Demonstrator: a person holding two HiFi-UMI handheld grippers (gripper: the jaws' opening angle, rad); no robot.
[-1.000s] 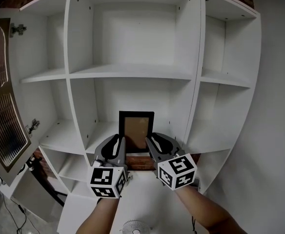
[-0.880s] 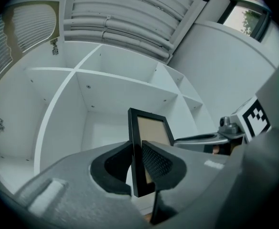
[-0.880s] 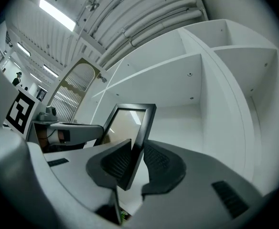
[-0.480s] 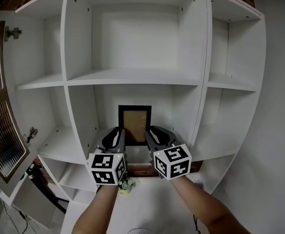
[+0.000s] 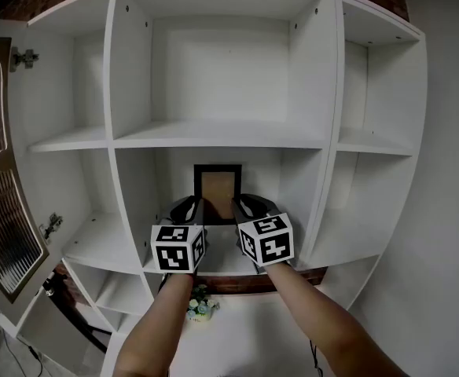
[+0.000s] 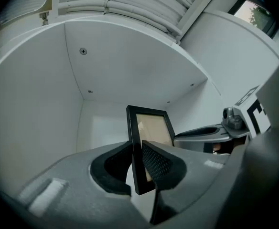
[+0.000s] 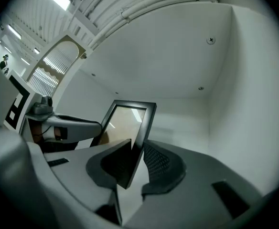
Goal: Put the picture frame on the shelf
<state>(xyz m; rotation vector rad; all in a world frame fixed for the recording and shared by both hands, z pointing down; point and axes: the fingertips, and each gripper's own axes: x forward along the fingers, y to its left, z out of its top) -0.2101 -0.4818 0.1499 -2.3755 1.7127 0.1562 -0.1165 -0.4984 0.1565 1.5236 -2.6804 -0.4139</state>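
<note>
In wide shelf, picture frame edges clamped, left tool, right tool

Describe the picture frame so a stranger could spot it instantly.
Look at the white shelf unit, centre compartment under the top row. A black picture frame with a tan panel is held upright there, left gripper and right gripper clamping its sides. Its black rim stands out against the white walls.

Shelf unit, white: three columns of open compartments, a wide middle column with narrower ones left and right, and peg holes in the uprights. Near and below it, a white surface bears one small flower posy.
</note>
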